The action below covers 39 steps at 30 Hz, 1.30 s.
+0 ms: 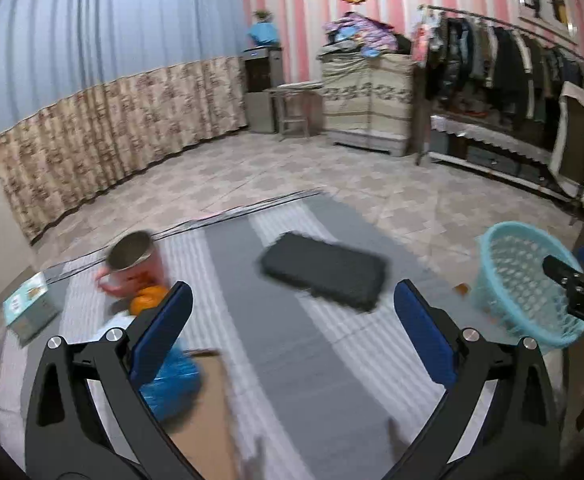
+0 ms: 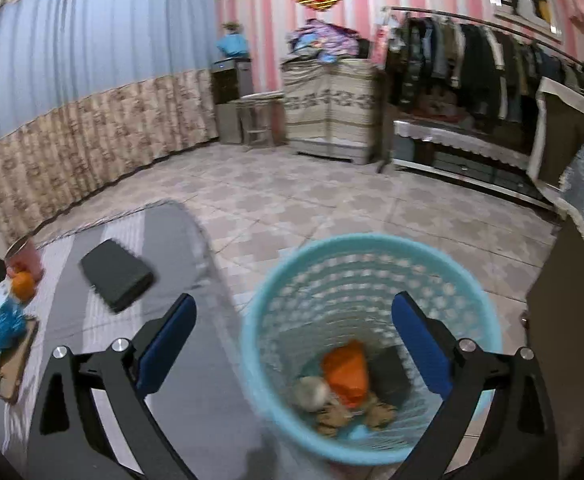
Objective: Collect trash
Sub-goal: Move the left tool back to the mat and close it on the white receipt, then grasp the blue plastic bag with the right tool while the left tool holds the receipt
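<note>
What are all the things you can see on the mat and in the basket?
Mat: one, grey and white stripes, on the tiled floor.
Case: one, dark, flat on the mat.
Mug: one, pink, on the mat's far left.
Orange: one, in front of the mug.
Wrapper: one, blue, crumpled, by the cardboard.
Box: one, pale, left edge.
Basket: one, light blue, beside the mat; holds orange, dark, pale and brown scraps.
Left gripper: jaws open, empty.
Right gripper: jaws open, above the basket.

My right gripper (image 2: 294,344) jaws wide, nothing btwn, over open basket (image 2: 488,320) mouth, clear drop, black case (image 1: 324,276) mid-mat ahead of my left gripper (image 1: 294,330), cup (image 1: 133,264), orange (image 1: 147,298) crowd left, bare grey mat (image 1: 275,360) btwn.
</note>
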Available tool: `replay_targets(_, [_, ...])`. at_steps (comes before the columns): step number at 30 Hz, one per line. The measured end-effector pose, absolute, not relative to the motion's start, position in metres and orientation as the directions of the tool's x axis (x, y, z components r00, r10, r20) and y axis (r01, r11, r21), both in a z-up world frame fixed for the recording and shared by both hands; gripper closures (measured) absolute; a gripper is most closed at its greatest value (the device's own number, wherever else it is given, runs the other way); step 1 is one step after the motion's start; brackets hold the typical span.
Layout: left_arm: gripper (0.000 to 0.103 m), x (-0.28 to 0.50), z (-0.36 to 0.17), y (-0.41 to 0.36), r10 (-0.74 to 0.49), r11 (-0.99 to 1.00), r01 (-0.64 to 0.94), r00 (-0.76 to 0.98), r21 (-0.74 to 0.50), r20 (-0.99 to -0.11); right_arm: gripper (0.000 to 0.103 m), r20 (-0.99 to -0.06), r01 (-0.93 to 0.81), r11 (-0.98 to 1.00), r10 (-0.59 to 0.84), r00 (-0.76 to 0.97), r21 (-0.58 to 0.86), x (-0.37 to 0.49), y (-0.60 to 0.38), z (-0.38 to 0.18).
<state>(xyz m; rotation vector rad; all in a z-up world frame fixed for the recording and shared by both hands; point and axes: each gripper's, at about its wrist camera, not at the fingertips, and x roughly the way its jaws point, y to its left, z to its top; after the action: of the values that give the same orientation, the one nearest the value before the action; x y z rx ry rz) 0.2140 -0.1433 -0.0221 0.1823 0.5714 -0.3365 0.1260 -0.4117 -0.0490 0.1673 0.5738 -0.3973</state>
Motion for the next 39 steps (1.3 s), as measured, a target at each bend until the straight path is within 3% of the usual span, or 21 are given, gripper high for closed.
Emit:
replay_targets(6, [0.006,0.235,-0.032,-0.082,-0.183,0.957,0.281,0.781,0.075,-0.597,0.007,-0.581,0.336,0.940,-0.239,0.778,0.063,0.148,-0.361,-0.060])
replay_targets(14, [0.008,0.262,-0.057,-0.028,-0.178,0.973,0.231,0.725,-0.008,-0.666,0.007,-0.599,0.274,0.962,-0.215,0.771,0.008,0.163,-0.320,-0.069])
replay_targets(26, [0.037,0.298,-0.083,-0.014,-0.258,0.960,0.252,0.623,-0.122,-0.739,0.007,-0.612,0.244,0.969,-0.208,0.763,-0.025,0.175,-0.297,-0.071])
replay_targets(29, [0.052,0.308,-0.083,-0.013,-0.282,0.952,0.269,0.600,-0.143,-0.749,0.007,-0.613,0.231,0.972,-0.209,0.762,-0.045,0.178,-0.289,-0.072])
replay_targets(31, [0.069,0.313,-0.085,-0.014,-0.276,0.953,0.273,0.587,-0.134,-0.762,0.007,-0.615,0.224,0.974,-0.204,0.762,-0.046,0.180,-0.284,-0.073])
replay_targets(34, [0.080,0.316,-0.083,-0.011,-0.282,0.950,0.284,0.589,-0.133,-0.758,0.007,-0.617,0.210,0.977,-0.190,0.763,-0.041,0.181,-0.278,-0.072])
replay_targets(39, [0.089,0.308,-0.073,-0.007,-0.298,0.944,0.301,0.608,-0.134,-0.736,0.007,-0.616,0.184,0.982,-0.168,0.769,-0.038,0.184,-0.263,-0.071])
